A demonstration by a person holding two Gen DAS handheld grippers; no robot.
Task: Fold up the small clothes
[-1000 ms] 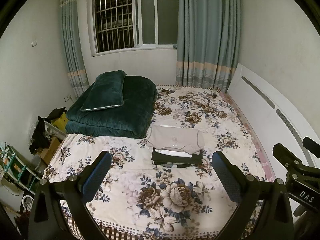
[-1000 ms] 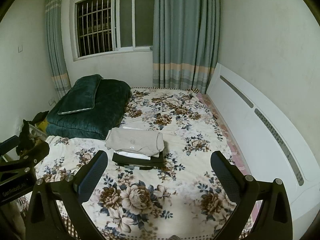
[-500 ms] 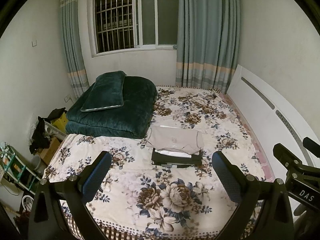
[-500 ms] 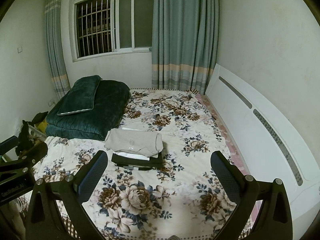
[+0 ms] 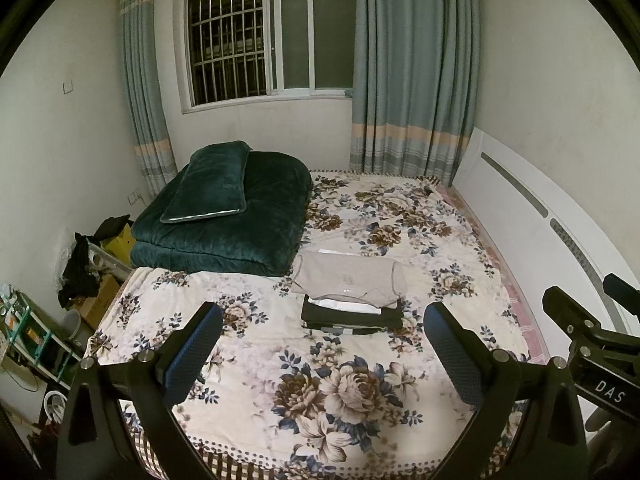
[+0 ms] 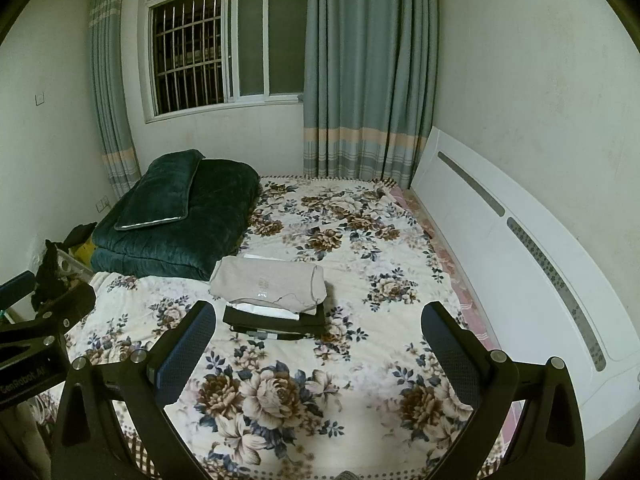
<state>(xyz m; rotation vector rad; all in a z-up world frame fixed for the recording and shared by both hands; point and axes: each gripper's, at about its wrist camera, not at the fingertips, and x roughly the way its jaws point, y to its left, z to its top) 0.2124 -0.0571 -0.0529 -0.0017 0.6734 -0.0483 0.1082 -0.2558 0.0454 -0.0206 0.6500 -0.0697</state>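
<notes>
On the floral bed (image 5: 360, 420): your folded stack (image 5: 352, 304), beige top (image 6: 268, 284) uppermost, dark pieces beneath.
Stack position: 12 o'clock from both grippers, well apart.
Left gripper (image 5: 322, 344): jaws spread wide, holding nothing.
Right gripper (image 6: 318, 342): jaws spread wide, empty.
Green quilt (image 5: 236, 220): 10 o'clock, beside stack.

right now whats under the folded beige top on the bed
Under the folded beige top a white garment peeks out, above folded black clothes resting on the floral bedspread. How many pieces are stacked is hidden.
</notes>
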